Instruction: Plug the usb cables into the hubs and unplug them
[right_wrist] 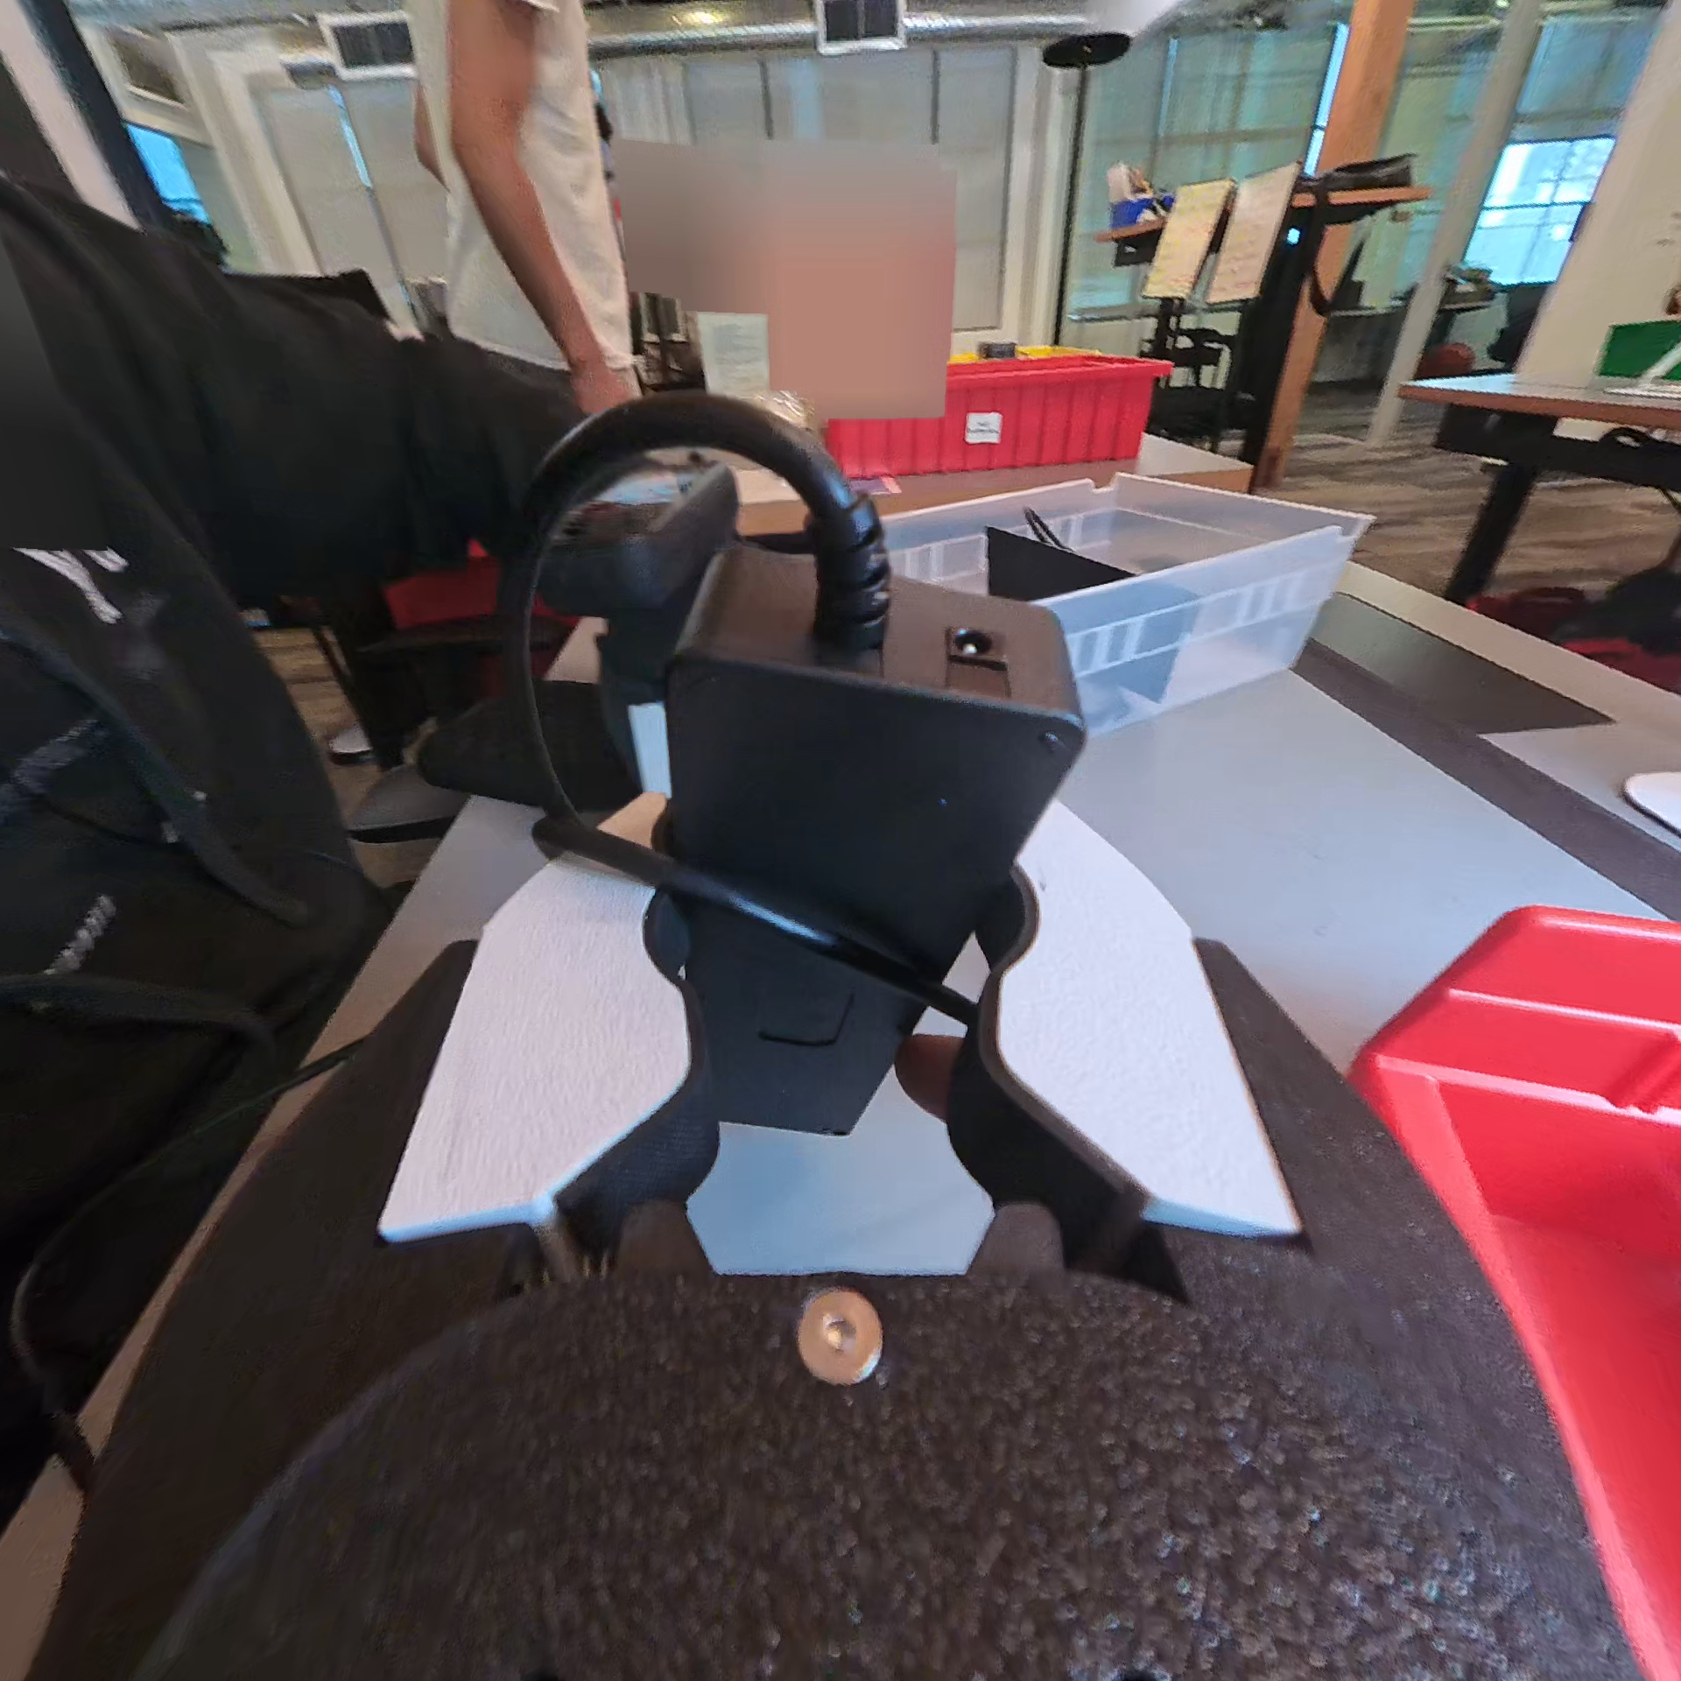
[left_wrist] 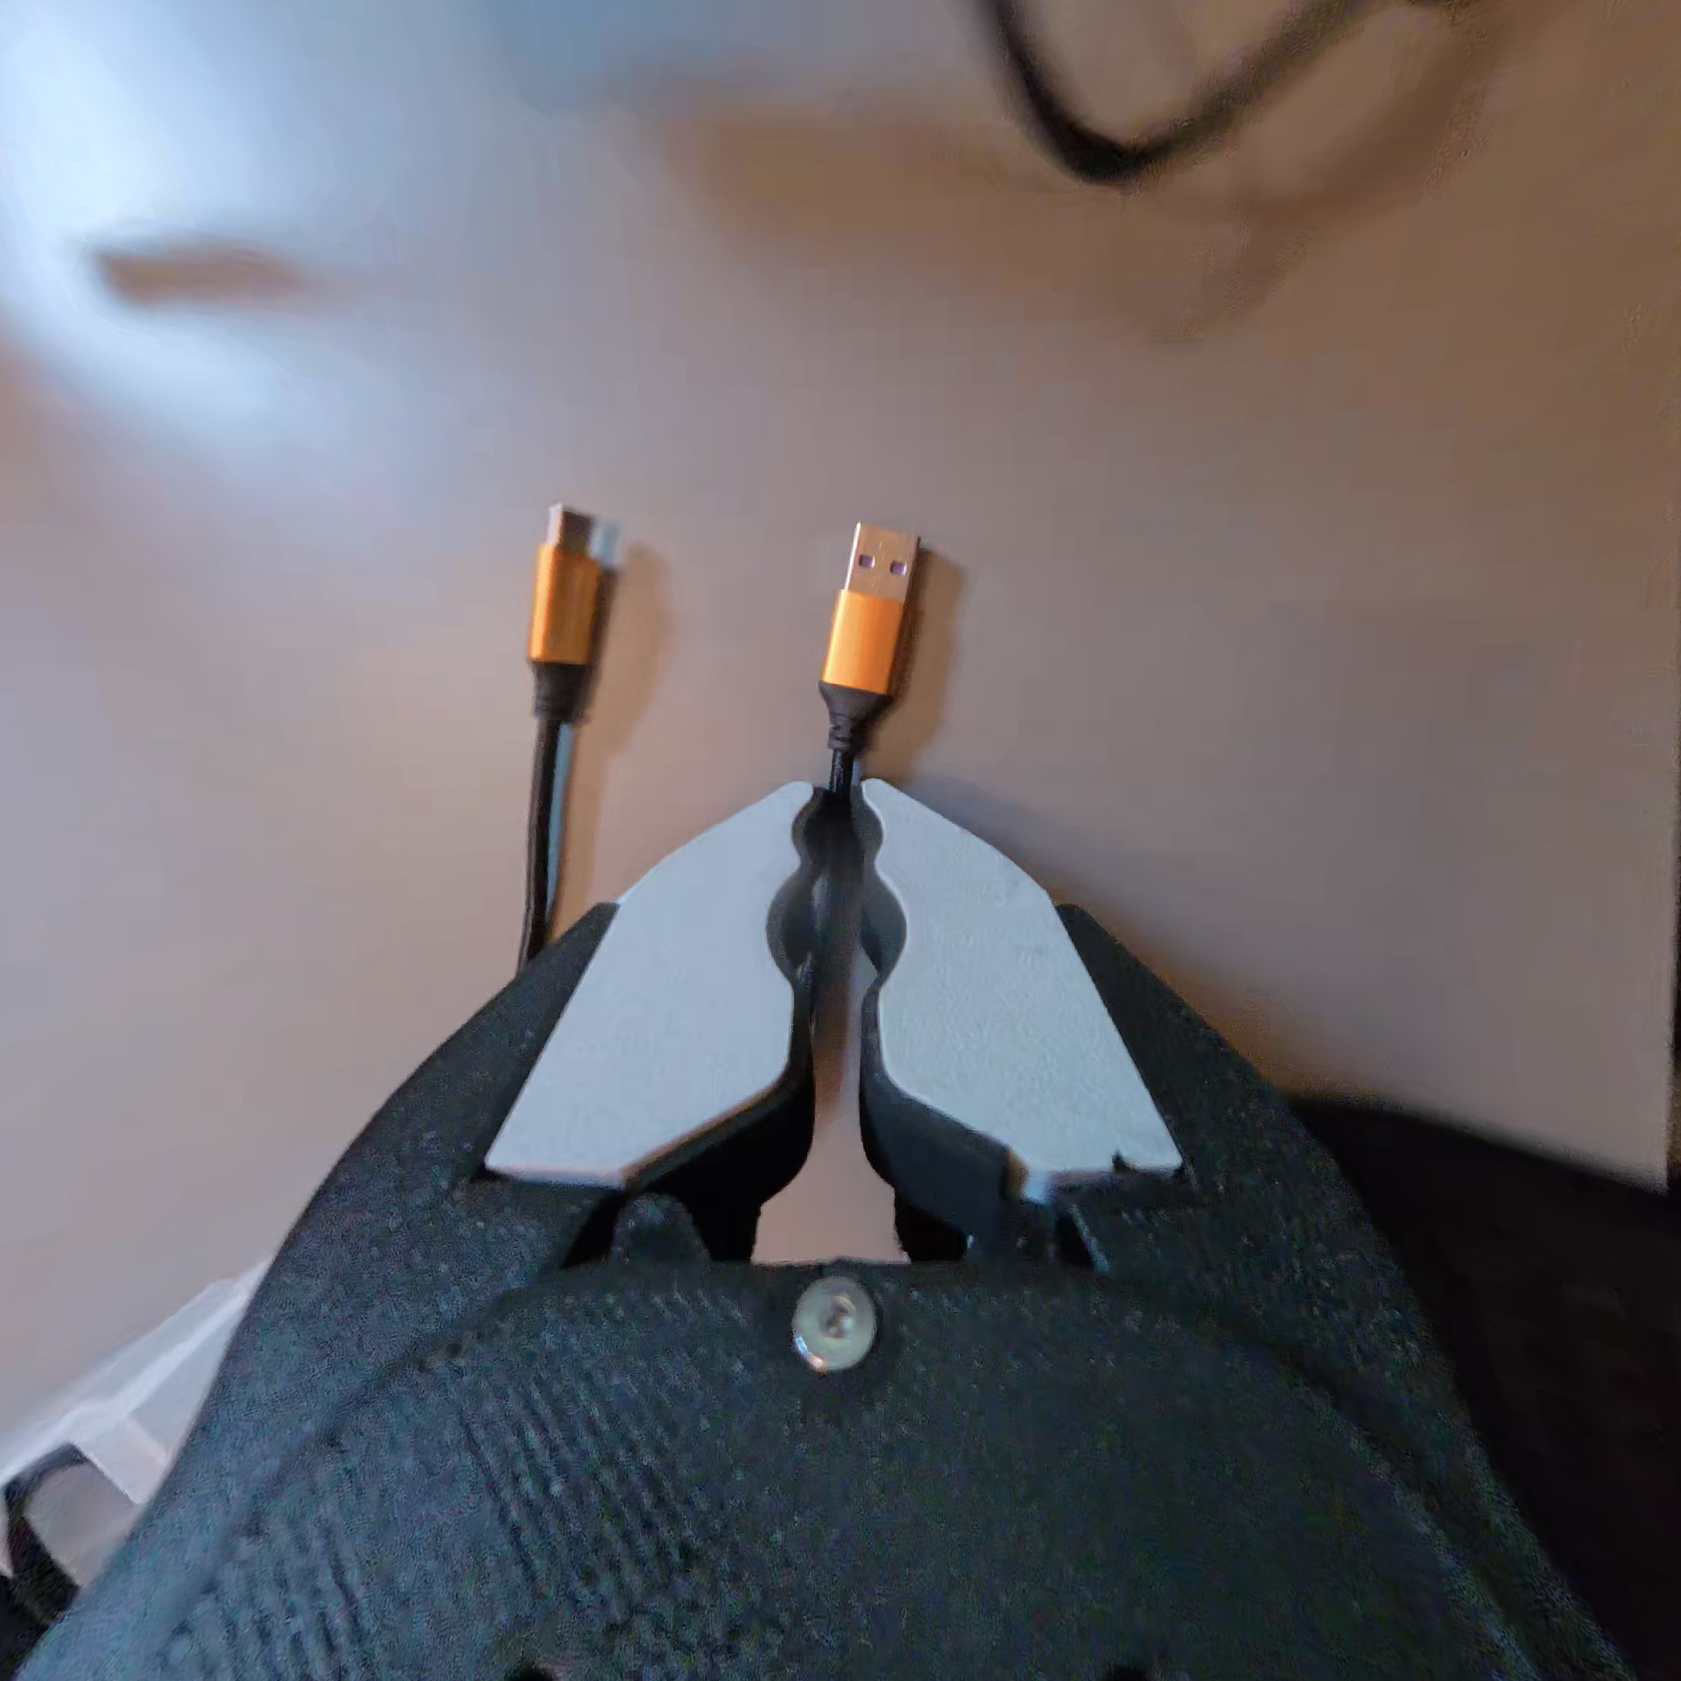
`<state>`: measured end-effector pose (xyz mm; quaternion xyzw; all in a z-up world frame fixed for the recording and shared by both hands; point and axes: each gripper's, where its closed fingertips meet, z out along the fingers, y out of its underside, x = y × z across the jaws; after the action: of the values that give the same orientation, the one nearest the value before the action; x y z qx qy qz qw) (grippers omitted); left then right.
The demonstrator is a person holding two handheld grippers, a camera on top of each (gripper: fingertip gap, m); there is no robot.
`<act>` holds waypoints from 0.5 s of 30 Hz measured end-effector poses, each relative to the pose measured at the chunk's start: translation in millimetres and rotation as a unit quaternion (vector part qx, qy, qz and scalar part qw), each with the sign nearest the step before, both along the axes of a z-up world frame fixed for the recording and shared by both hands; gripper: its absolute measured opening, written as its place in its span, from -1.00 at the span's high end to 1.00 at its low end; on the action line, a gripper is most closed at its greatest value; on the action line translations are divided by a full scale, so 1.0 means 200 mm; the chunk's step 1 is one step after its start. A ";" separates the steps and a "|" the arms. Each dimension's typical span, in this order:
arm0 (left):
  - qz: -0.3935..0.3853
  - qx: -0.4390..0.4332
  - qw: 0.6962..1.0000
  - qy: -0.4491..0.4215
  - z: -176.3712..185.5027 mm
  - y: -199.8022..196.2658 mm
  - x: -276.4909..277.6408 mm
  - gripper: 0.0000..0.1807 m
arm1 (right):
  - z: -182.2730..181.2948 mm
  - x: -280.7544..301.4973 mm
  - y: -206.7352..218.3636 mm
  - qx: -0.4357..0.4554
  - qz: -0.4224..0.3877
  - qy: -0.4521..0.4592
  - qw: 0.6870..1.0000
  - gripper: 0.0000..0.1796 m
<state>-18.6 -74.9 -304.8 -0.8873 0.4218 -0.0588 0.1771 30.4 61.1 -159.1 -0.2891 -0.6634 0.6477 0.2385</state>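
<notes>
My left claw (left_wrist: 841,800) is clamped on the black cable (left_wrist: 839,755) just behind its orange USB-A plug (left_wrist: 871,605) (smaller orange plug (left_wrist: 568,600) sits left of it). Right claw (right_wrist: 841,919) grips the black hub (right_wrist: 864,782) w/ clear bin (right_wrist: 1210,582) beyond the hub.

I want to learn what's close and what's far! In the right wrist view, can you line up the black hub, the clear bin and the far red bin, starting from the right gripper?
1. Black hub: held in the right gripper, dead centre.
2. Clear bin: on the table behind the hub, to the right.
3. Far red bin: farthest back, behind the clear bin.
</notes>
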 end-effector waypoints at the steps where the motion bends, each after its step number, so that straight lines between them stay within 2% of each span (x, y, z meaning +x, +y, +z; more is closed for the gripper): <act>1: 0.042 0.018 0.999 -0.012 0.00 0.07 -0.01 0.95 | 0.00 0.01 -0.01 -0.006 0.009 0.000 1.000 0.30; 4: 0.097 0.048 0.992 -0.069 0.04 0.18 0.01 0.95 | 0.00 0.02 -0.02 -0.017 0.025 -0.003 1.000 0.29; 9: 0.067 0.071 0.992 -0.084 0.06 0.22 0.06 0.69 | -0.04 0.02 -0.02 -0.030 0.039 -0.020 0.999 0.30; 15: 0.075 0.078 0.993 -0.056 0.01 0.28 0.03 0.74 | -0.06 0.01 -0.03 -0.030 0.044 -0.030 0.998 0.30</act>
<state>-12.5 -18.1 -302.8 -0.8951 0.3473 -0.0616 0.2728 32.6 55.8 -172.0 -0.2864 -0.6623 0.6683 0.1809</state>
